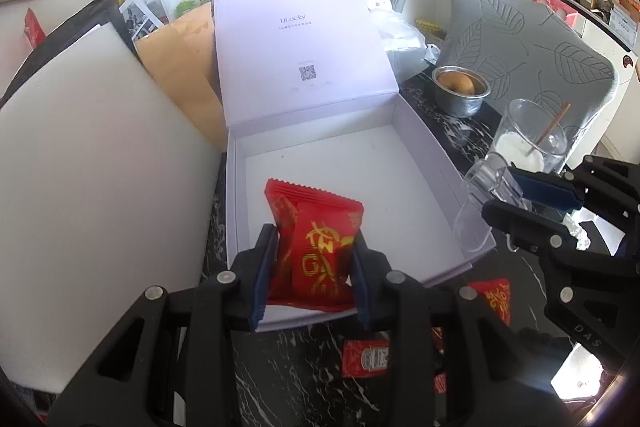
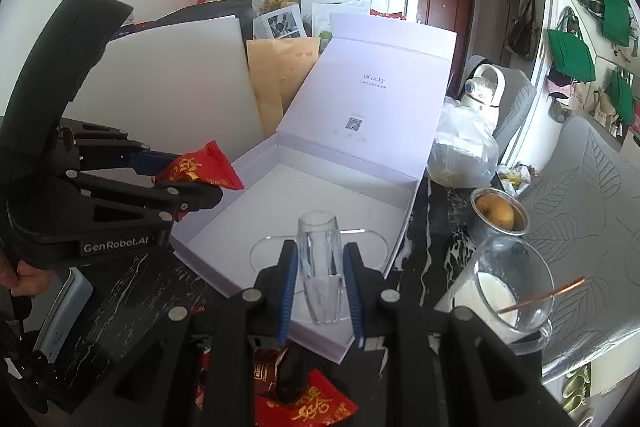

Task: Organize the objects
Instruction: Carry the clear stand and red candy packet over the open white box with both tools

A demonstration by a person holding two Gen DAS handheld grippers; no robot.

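My left gripper (image 1: 314,247) is shut on a red snack packet (image 1: 316,215) with gold characters, held over the near edge of an open white box (image 1: 344,163). The box's lid (image 1: 296,39) stands up behind it and the floor inside is bare. In the right wrist view my right gripper (image 2: 320,259) is shut on a clear acrylic holder (image 2: 318,239), an upright tube on an oval plate, over the box's (image 2: 280,195) near right corner. The left gripper (image 2: 196,179) with the packet (image 2: 200,169) shows at the left. The right gripper (image 1: 504,195) shows at the right of the left wrist view.
Right of the box stand a glass of white liquid with a stick (image 2: 508,287) and a metal bowl holding a round fruit (image 2: 500,213). More red packets (image 2: 308,407) lie on the black marble table (image 1: 304,367). A white foam board (image 1: 100,187) leans at the left.
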